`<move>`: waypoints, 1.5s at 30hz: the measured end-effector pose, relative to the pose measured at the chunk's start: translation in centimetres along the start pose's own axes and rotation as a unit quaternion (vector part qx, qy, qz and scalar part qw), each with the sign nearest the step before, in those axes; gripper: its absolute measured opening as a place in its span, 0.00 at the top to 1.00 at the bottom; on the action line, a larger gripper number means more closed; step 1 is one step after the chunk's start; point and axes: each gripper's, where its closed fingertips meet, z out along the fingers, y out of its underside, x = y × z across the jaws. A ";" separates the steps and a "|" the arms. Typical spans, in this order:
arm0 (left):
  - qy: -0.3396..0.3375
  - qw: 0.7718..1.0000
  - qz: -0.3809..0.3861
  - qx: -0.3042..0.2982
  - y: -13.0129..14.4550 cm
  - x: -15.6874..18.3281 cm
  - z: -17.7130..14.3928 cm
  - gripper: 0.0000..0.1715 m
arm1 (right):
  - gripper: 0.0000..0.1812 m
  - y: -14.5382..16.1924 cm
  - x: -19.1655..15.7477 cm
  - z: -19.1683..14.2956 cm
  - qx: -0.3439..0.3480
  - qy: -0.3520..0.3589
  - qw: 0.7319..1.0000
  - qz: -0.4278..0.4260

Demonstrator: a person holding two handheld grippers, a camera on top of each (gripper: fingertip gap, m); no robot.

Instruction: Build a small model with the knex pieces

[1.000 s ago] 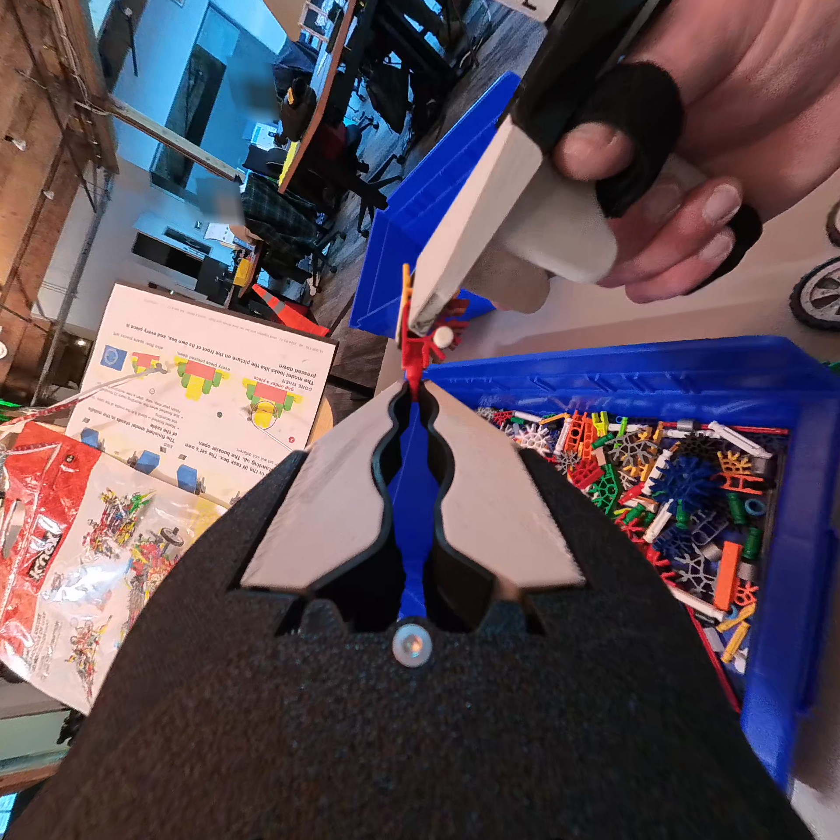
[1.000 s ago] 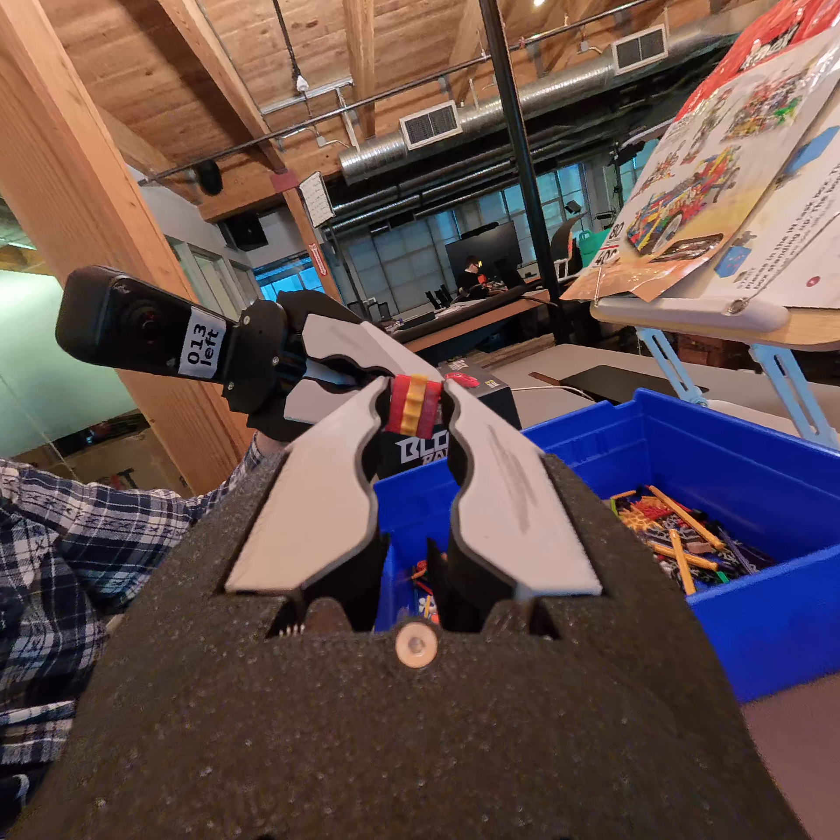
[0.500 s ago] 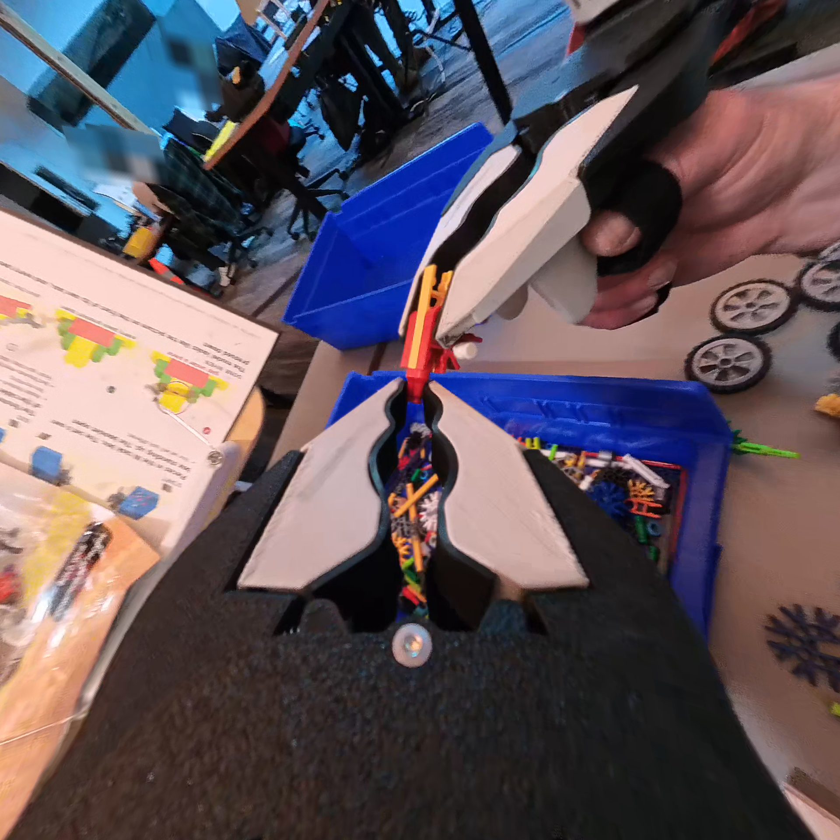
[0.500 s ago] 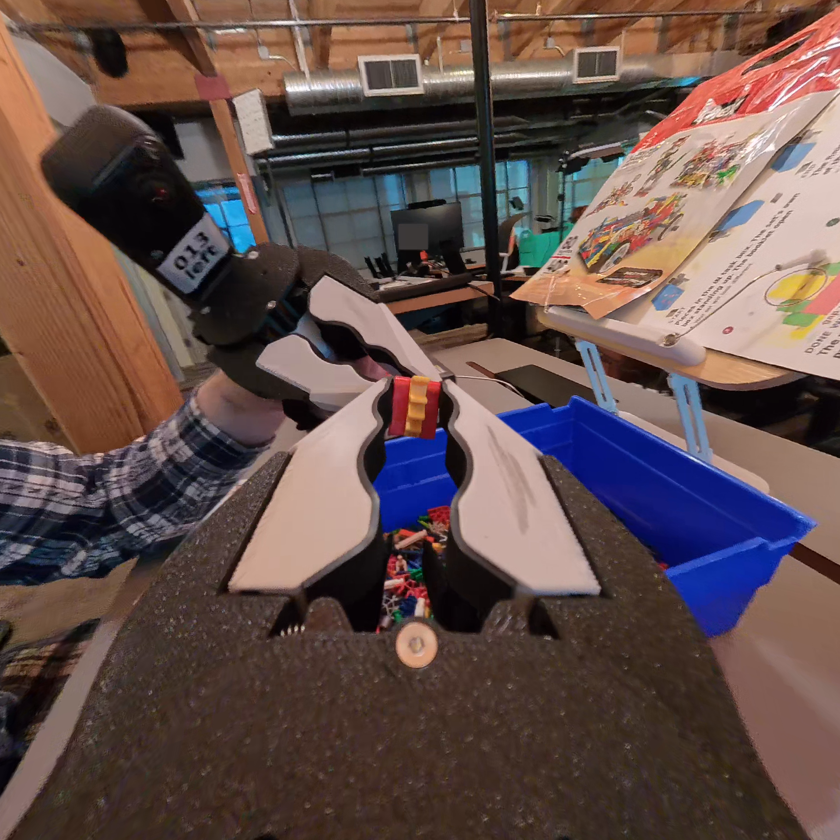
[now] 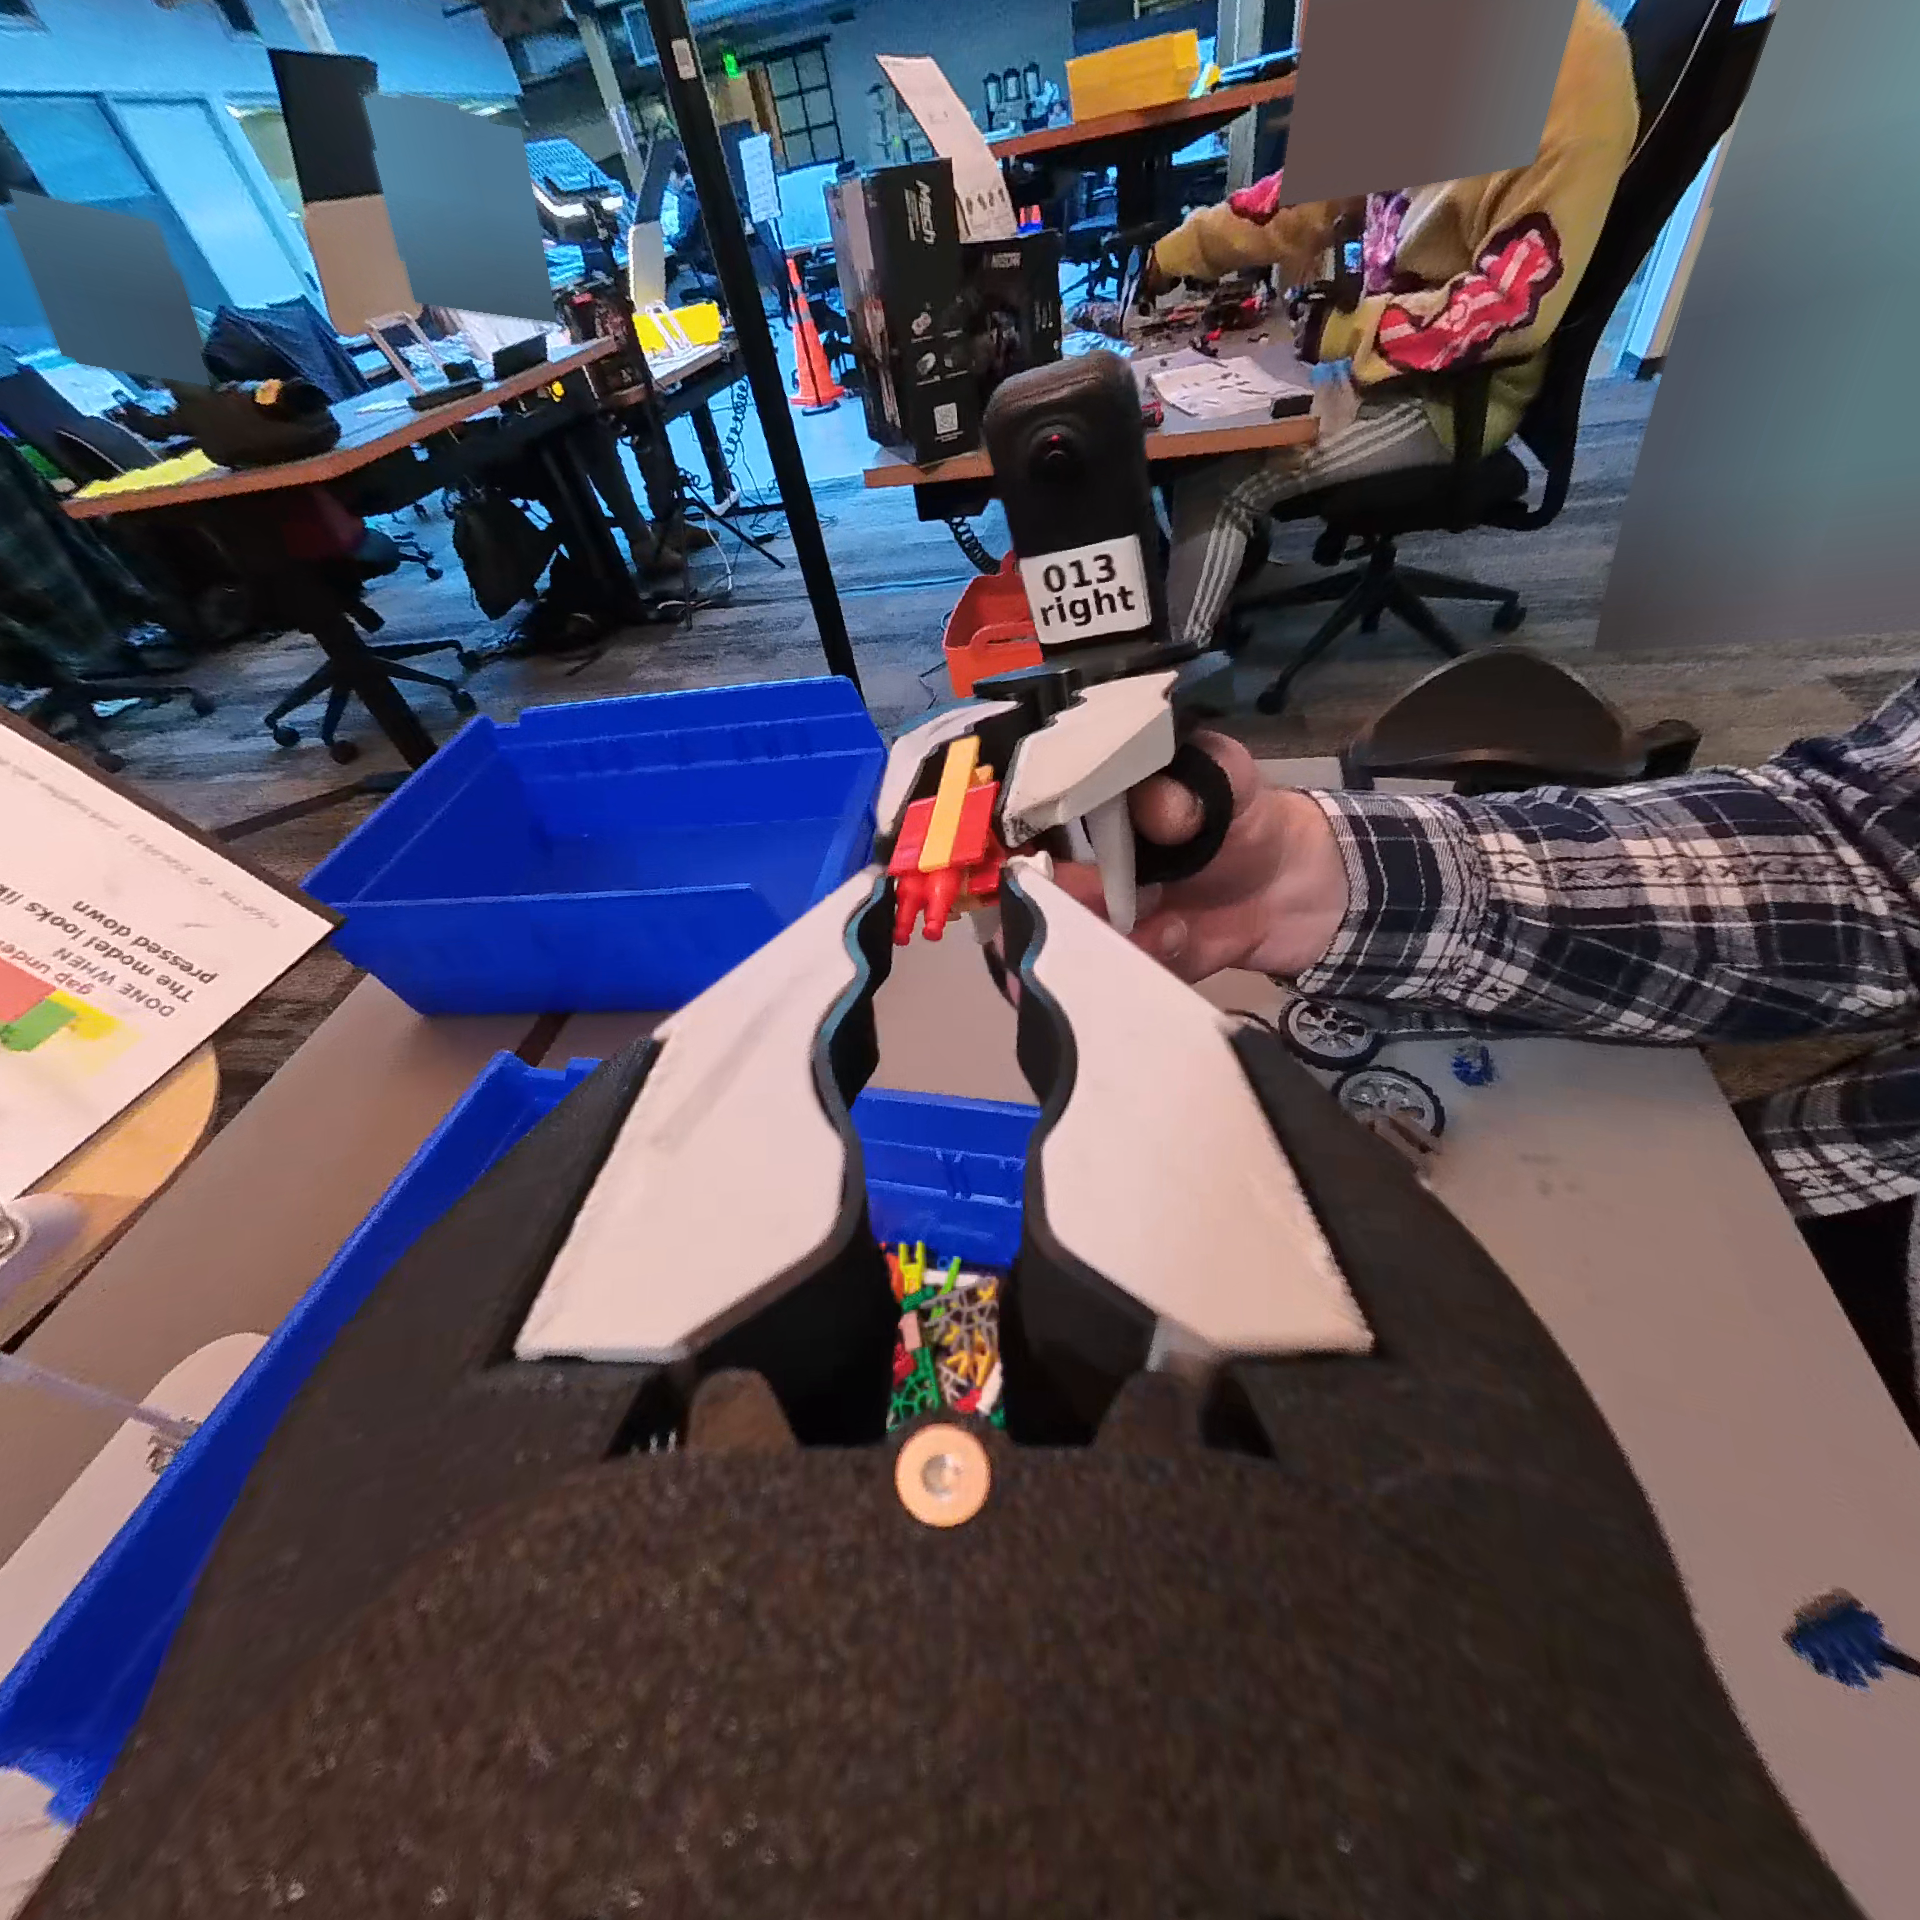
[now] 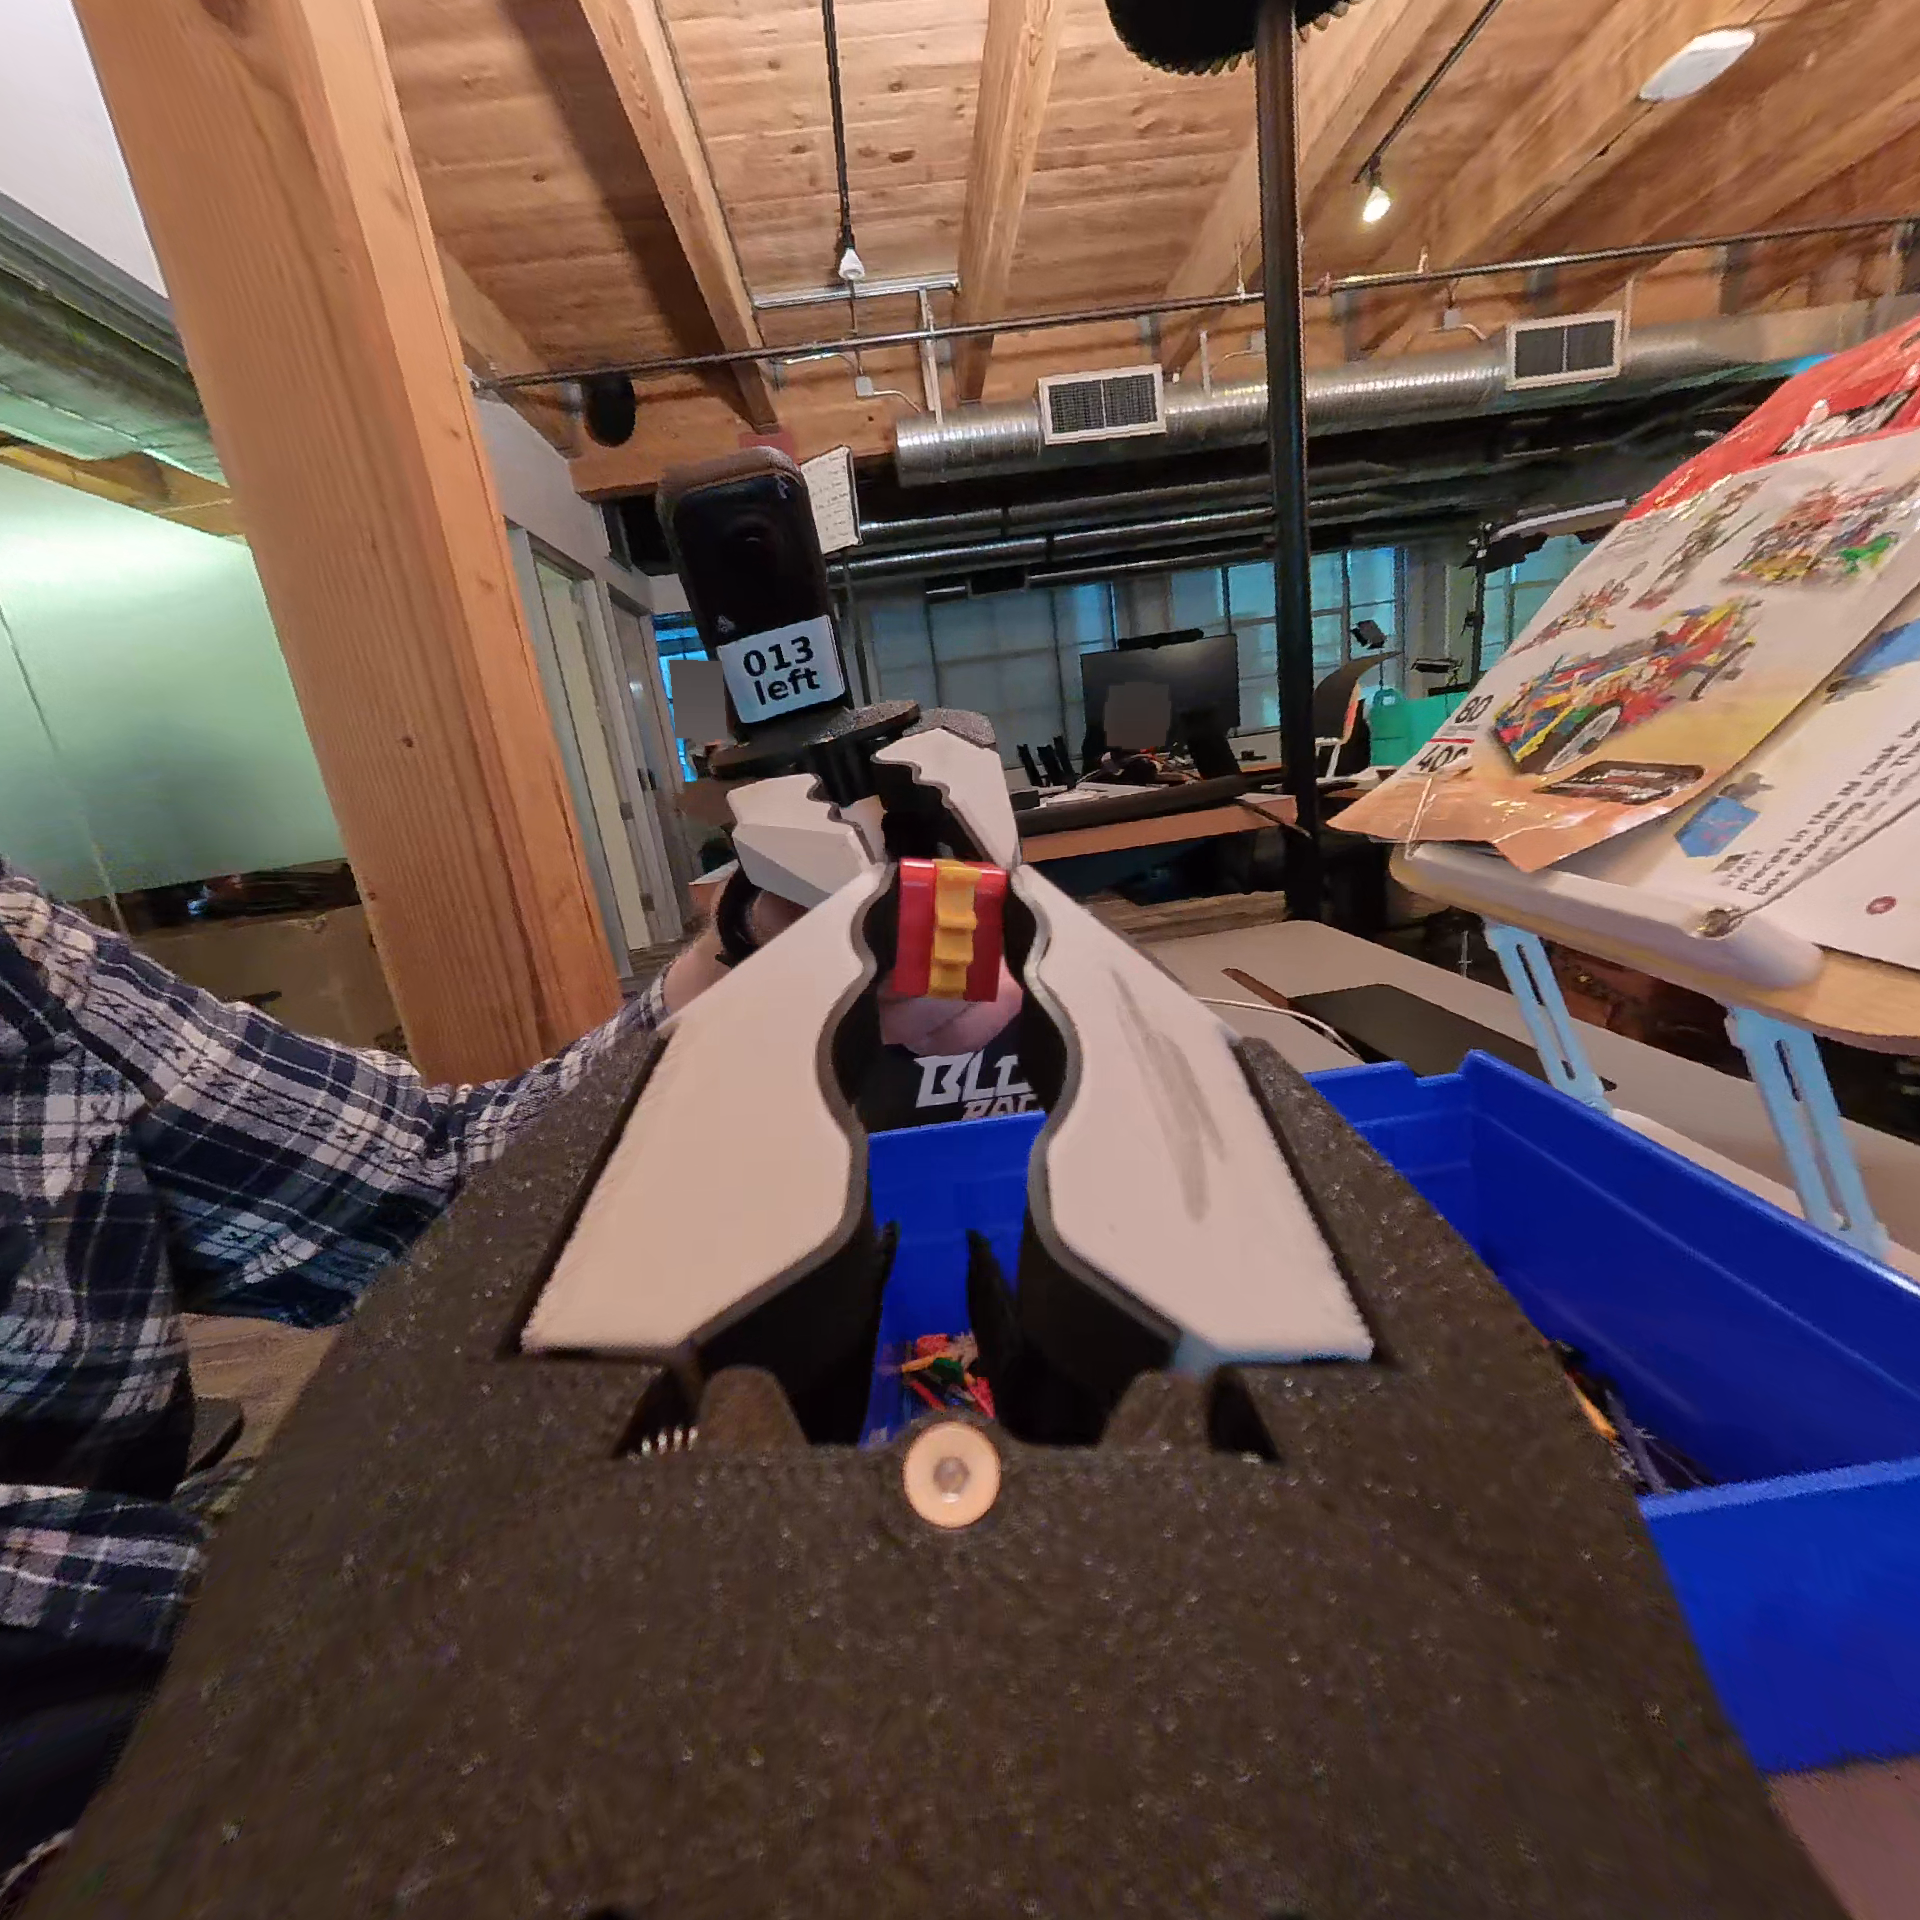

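A small red and yellow toy assembly (image 6: 948, 925) is clamped between the tips of my right gripper (image 6: 948, 914), which is shut on it. In the left wrist view the same assembly (image 5: 940, 831) hangs from the right gripper's fingers (image 5: 1091, 743), held by a hand in a plaid sleeve. My left gripper (image 5: 948, 894) is open, its tips standing on either side of the assembly's lower prongs. The left gripper's fingers (image 6: 800, 847) show just behind the assembly in the right wrist view. Both grippers are above a blue bin (image 5: 935, 1143) of mixed coloured toy parts.
An empty blue bin (image 5: 623, 831) stands beyond the full bin (image 6: 1558, 1247). An instruction sheet (image 5: 104, 935) lies on a tilted stand (image 6: 1558, 914). Two small wheels (image 5: 1387, 1101) and a blue connector (image 5: 1844, 1652) lie on the table. A wooden post (image 6: 364, 520) is at left. Both grippers' tips are close together, under 4 cm apart. Between my left fingertips and the blue connector (image 5: 1844, 1652) there is roughly 30 cm.
My left gripper's jaws have spread from nearly closed on the red part to open. Both grippers have swung upright to face each other; the right keeps its hold.
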 end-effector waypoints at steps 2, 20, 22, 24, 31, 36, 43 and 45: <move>0.000 1.000 -0.007 0.002 0.0 0.0 0.0 0.89 | 0.90 -0.1 0.0 0.0 -0.006 0.009 1.000 -0.018; -0.110 0.984 0.127 -0.051 0.1 -1.0 0.5 0.94 | 0.90 -0.3 1.1 -0.5 -0.006 0.062 0.995 -0.080; -0.113 0.984 0.129 -0.057 0.2 -1.0 0.5 0.94 | 0.90 -0.2 1.2 -0.5 -0.005 0.064 0.995 -0.082; -0.112 0.984 0.119 -0.064 0.5 -1.2 0.5 0.94 | 0.90 -0.1 1.3 -0.5 -0.009 0.069 0.994 -0.084; -0.076 0.987 0.094 -0.103 2.5 -0.9 1.0 0.96 | 0.90 0.0 1.0 -0.4 -0.011 0.060 0.994 -0.091; -0.069 0.992 0.082 -0.071 1.9 -1.0 1.2 0.97 | 0.90 -0.4 1.0 -0.6 -0.007 0.057 0.995 -0.083; -0.034 0.998 0.031 -0.043 1.6 -0.6 1.2 0.92 | 0.90 -0.6 1.3 -0.6 0.019 0.053 0.997 -0.050; -0.033 0.999 0.026 -0.032 1.4 -0.7 1.1 0.94 | 0.90 -0.7 1.2 -0.6 0.021 0.051 0.997 -0.051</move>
